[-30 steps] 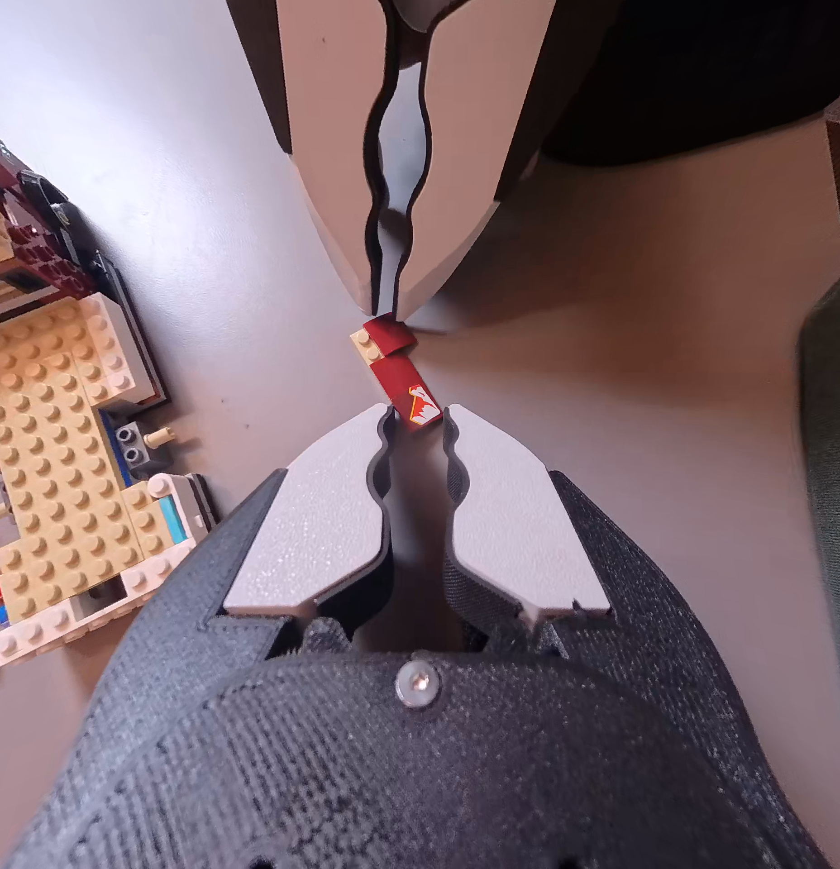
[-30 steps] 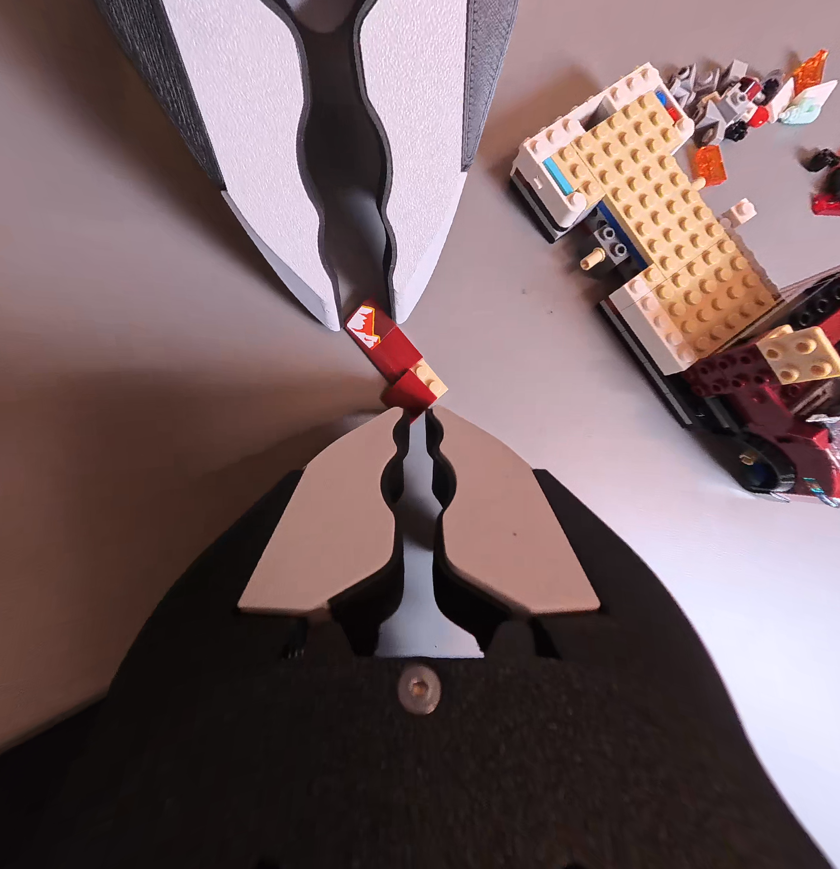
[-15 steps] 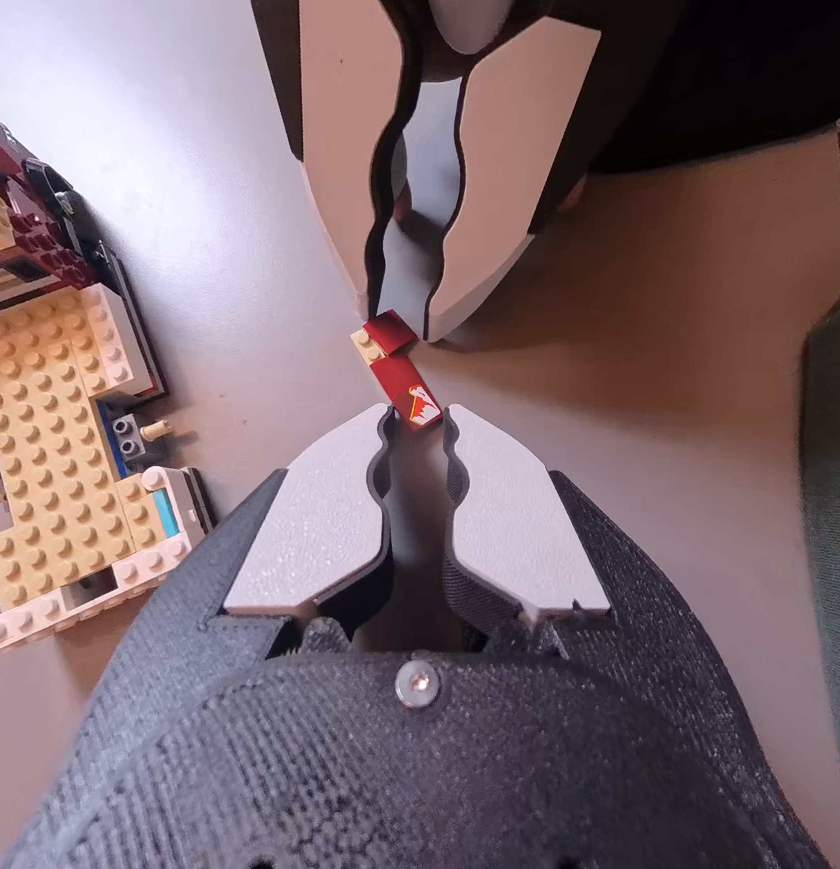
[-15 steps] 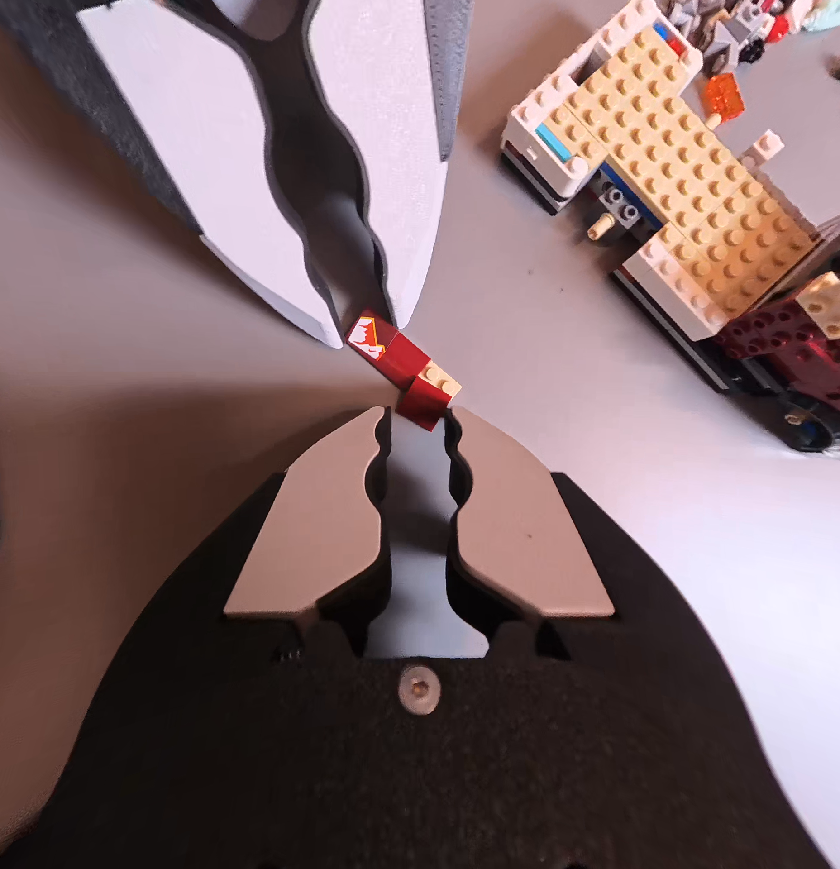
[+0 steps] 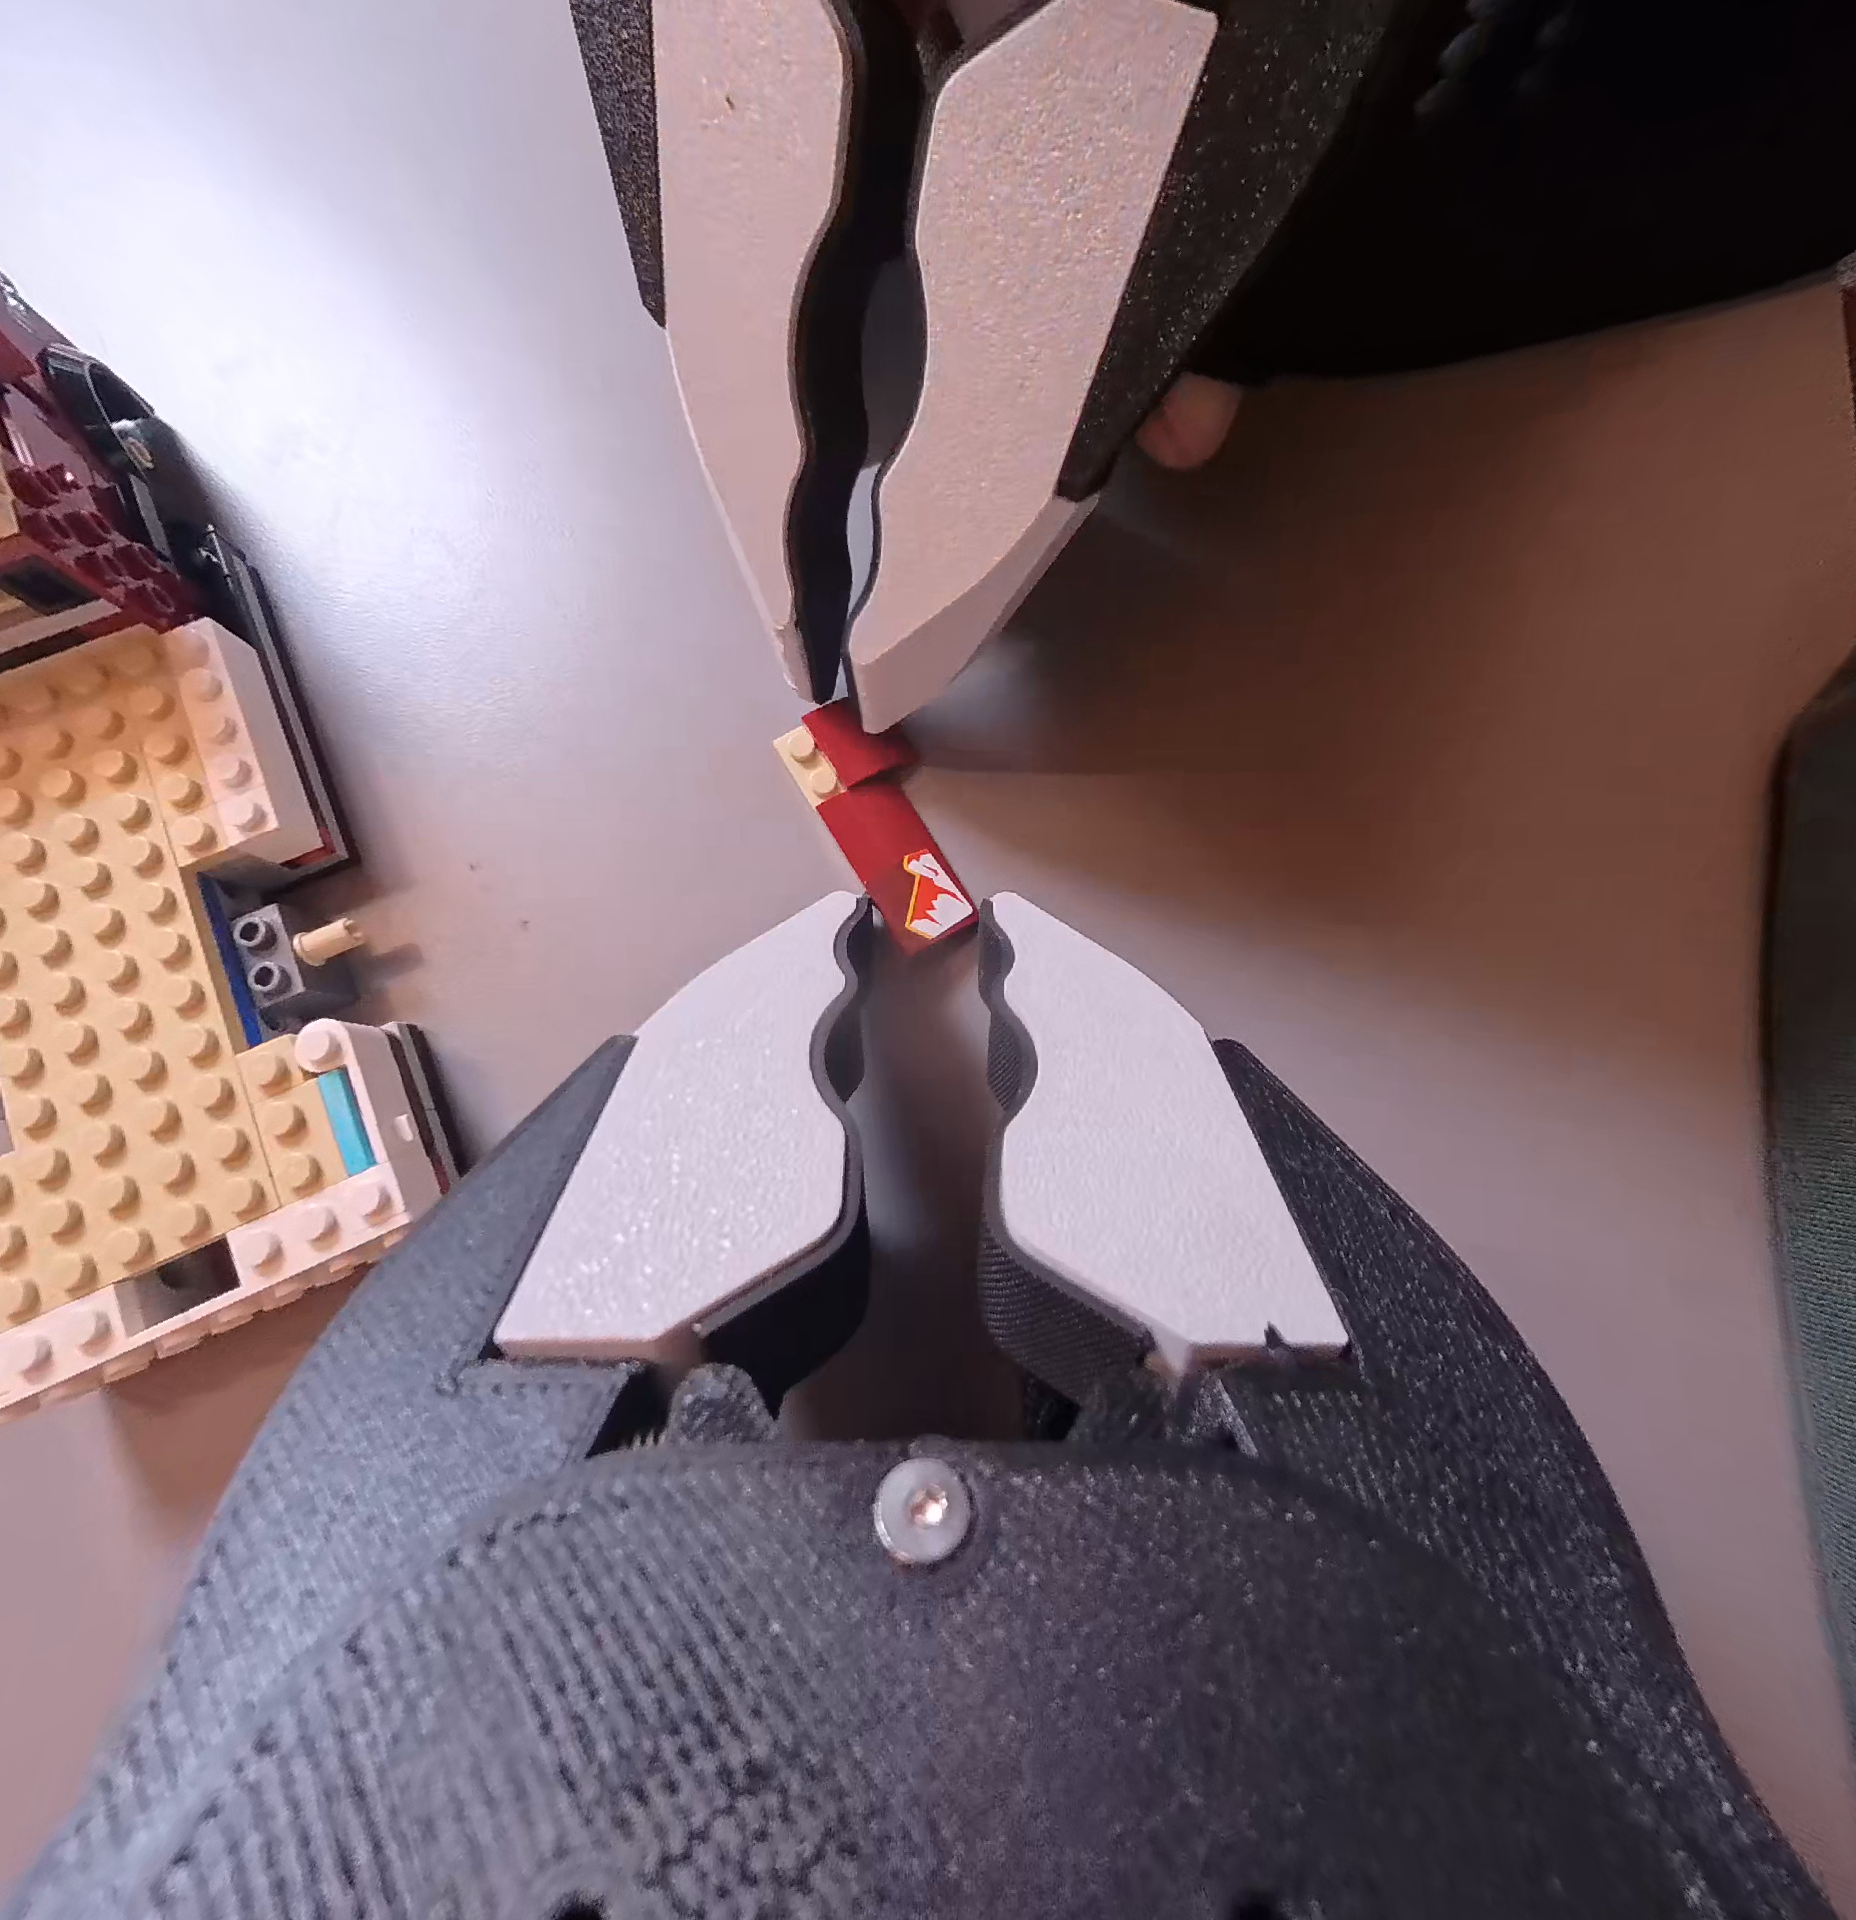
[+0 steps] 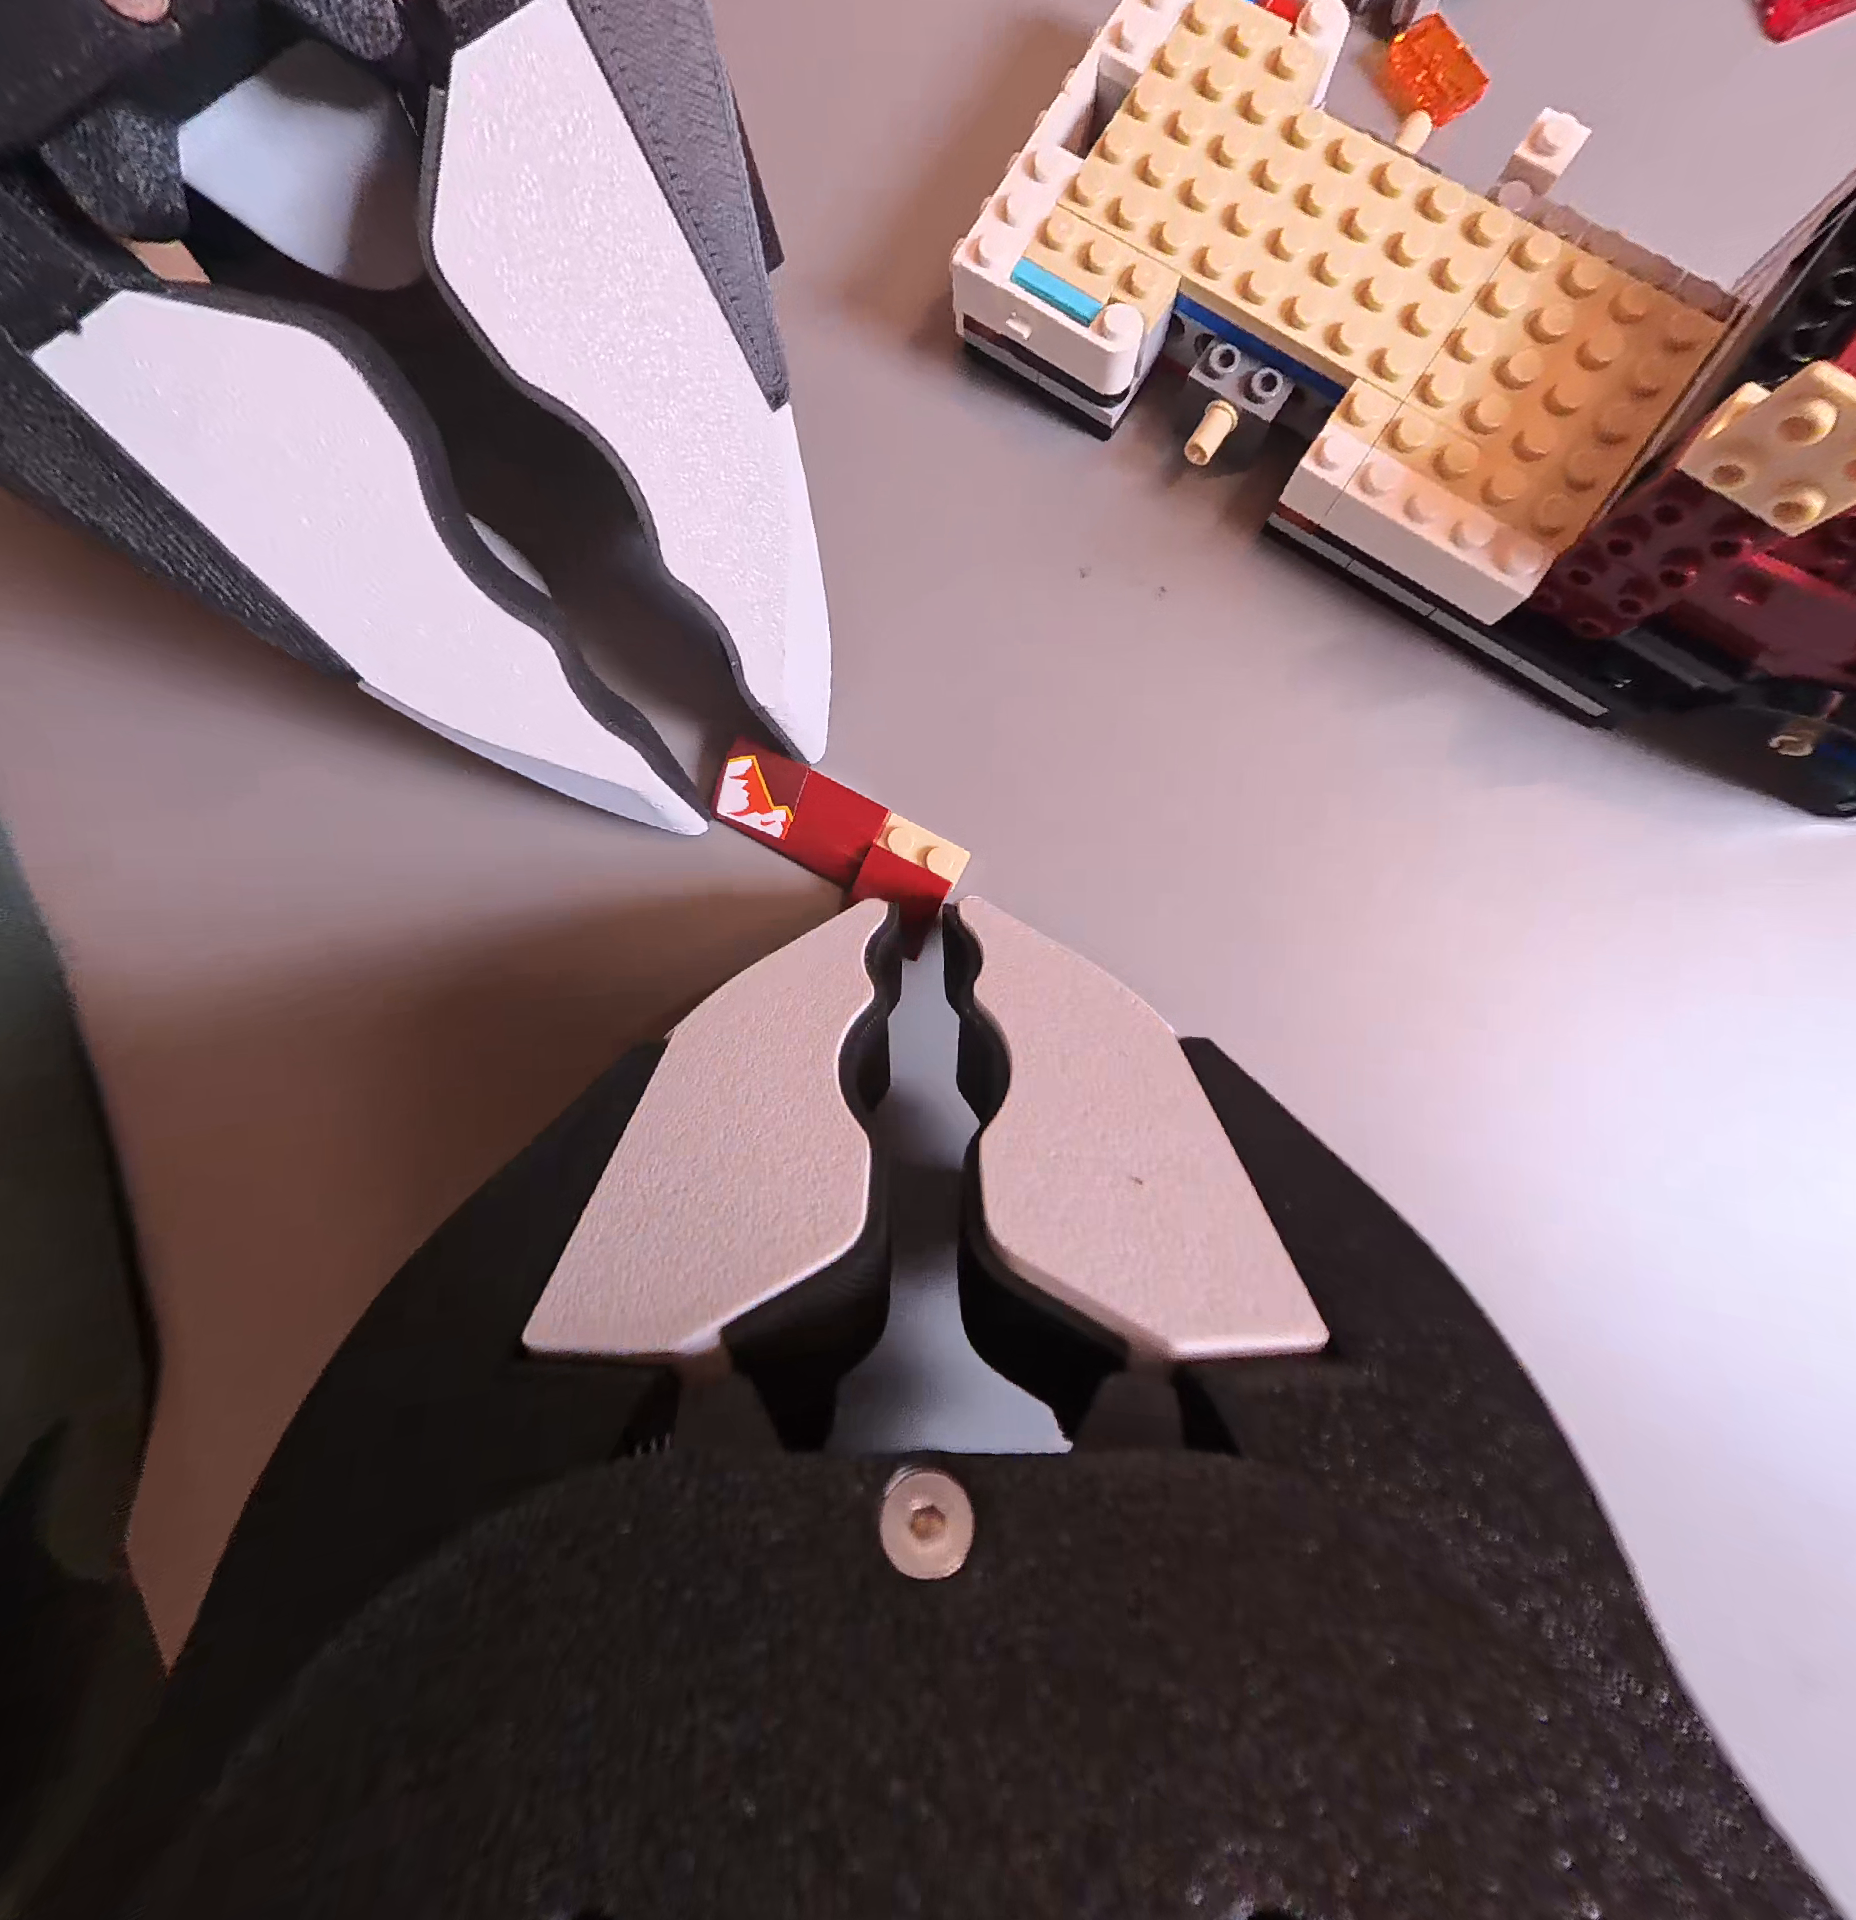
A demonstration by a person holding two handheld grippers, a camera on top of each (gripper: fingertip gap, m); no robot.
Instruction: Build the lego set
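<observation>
A small dark red assembly (image 5: 882, 831) has a printed tile at one end and a tan plate with a small red brick at the other. It hangs between both grippers just above the grey table. My left gripper (image 5: 922, 914) is shut on the printed end. It also shows in the right wrist view (image 6: 758, 790). My right gripper (image 6: 919, 914) is closed narrowly on the small red brick (image 6: 898, 883) at the tan end. It shows from above in the left wrist view (image 5: 836, 707).
The large build with a tan studded top (image 6: 1371, 260) and a dark red vehicle part (image 6: 1682, 582) stands on the table beside the grippers, and shows at left in the left wrist view (image 5: 82, 987). An orange transparent piece (image 6: 1433, 73) and a small white brick (image 6: 1547, 145) lie behind it. Dark green cloth (image 5: 1838, 1039) borders the table. The small white brick (image 6: 1547, 145) is about equally far from each gripper, around 15 cm.
My right gripper opened half a second ago and has closed again on the red brick end, tilted differently. My left gripper has kept its hold on the printed end.
</observation>
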